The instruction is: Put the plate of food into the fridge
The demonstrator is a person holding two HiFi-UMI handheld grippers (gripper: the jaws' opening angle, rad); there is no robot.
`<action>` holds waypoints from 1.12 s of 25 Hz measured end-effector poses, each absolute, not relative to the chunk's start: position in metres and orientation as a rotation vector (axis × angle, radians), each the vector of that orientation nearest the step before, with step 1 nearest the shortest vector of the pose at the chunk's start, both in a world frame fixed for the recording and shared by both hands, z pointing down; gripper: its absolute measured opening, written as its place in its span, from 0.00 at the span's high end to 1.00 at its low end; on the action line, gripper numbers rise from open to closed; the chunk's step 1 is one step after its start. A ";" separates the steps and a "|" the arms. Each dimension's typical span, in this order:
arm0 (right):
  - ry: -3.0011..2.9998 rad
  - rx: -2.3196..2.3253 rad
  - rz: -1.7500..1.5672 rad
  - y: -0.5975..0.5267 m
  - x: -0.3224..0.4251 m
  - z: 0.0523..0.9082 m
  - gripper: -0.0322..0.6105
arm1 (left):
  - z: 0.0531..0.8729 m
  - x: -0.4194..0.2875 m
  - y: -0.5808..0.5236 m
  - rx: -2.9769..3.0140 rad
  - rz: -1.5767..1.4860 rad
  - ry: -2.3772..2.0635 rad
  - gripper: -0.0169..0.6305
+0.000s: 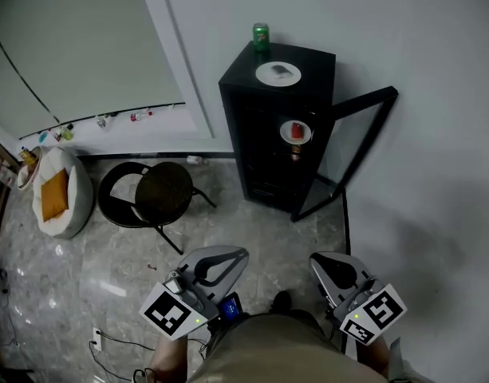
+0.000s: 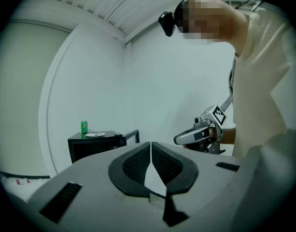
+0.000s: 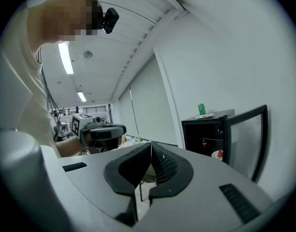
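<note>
A black mini fridge (image 1: 268, 146) stands against the far wall with its glass door (image 1: 357, 146) swung open to the right. On its top lie a white plate of food (image 1: 278, 73) and a green can (image 1: 261, 37). Inside, a shelf holds a white dish with something red (image 1: 296, 132). My left gripper (image 1: 225, 255) and right gripper (image 1: 328, 263) are held low near my body, far from the fridge, both shut and empty. The left gripper view shows its closed jaws (image 2: 151, 148), the plate (image 2: 95, 135) and the can (image 2: 83, 126). The right gripper view shows its closed jaws (image 3: 151, 149) and the plate (image 3: 204, 115).
A round black chair (image 1: 160, 191) stands on the marble floor left of the fridge. Further left lies a white cushion with an orange pad (image 1: 61, 191). Small items line the window ledge (image 1: 120, 119). A cable and socket (image 1: 96, 340) lie on the floor at lower left.
</note>
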State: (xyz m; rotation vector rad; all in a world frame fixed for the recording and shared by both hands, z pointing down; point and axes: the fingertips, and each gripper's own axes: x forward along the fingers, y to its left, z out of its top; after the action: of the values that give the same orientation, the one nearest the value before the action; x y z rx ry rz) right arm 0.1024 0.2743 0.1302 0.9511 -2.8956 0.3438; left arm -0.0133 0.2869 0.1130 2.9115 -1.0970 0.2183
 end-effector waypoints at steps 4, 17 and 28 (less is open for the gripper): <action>-2.877 0.941 0.281 0.254 0.115 0.134 0.92 | 0.112 0.008 0.271 2.899 0.234 -1.130 0.95; -2.905 0.850 0.215 0.230 0.126 0.133 0.92 | 0.116 0.040 0.243 2.917 0.261 -1.118 0.95; -2.746 1.170 0.091 0.192 0.132 0.126 0.92 | 0.116 0.025 0.212 2.961 0.218 -1.006 0.95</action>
State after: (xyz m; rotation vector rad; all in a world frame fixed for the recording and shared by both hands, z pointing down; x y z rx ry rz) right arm 0.1321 0.1916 0.1261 1.1703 -2.7459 0.0914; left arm 0.0251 0.2118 0.1155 2.9613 -1.0056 0.2179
